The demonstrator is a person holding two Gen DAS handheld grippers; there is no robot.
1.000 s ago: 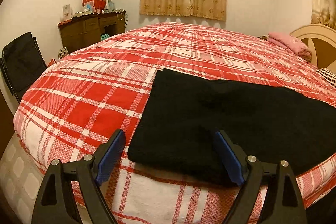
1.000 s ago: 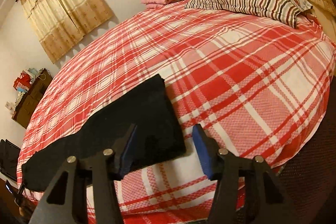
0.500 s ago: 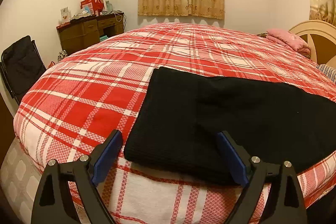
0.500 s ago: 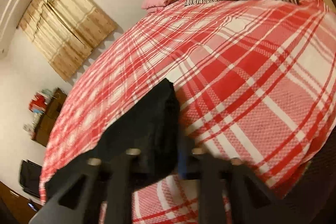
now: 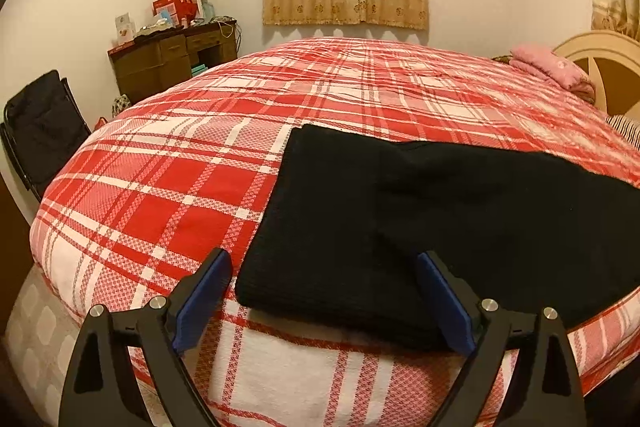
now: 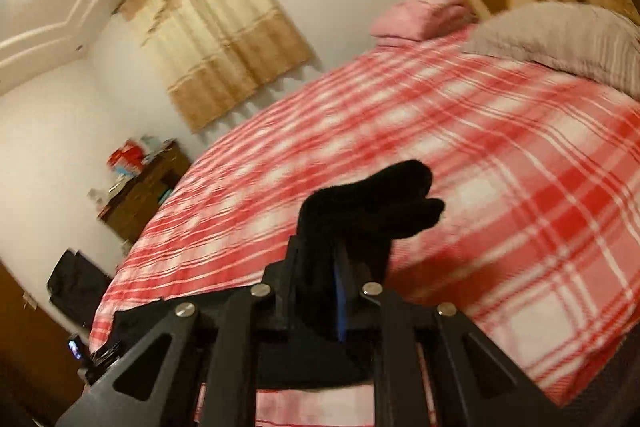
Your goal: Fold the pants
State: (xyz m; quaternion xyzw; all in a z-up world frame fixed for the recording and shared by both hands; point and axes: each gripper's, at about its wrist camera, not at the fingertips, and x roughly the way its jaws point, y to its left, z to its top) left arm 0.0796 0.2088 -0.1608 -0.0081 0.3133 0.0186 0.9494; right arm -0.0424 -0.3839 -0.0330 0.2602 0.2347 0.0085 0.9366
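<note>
- The black pants (image 5: pixel 420 211) lie flat on the red plaid bed cover (image 5: pixel 168 187), along the near edge of the bed. Their long axis runs sideways, from the end in front of the left gripper (image 5: pixel 324 297) toward the person's right.
- The left gripper is wide open and holds nothing. One blue pad (image 5: pixel 202 297) stands over the bed cover just outside the near left corner of the pants, and the other pad is over the black cloth, so this corner lies between the jaws but is not pinched.
- The right gripper (image 6: pixel 334 283) is closed tight on the other end of the pants (image 6: pixel 372 203). The cloth there is bunched and raised off the bed, and a lobe of it stands up past the fingertips. This view is blurred, so I cannot tell how many layers are held.
- The coming move turns on this relation: the raised end is with the right gripper, and the flat end lies to the left. In my judgement, the fold will carry the raised end along the long axis toward the left end.
- The left gripper is nearer to the flat end and could hold it in place.
- No containers are in use. A dark wooden desk (image 5: pixel 168 61) beside the bed has small items on its top.
</note>
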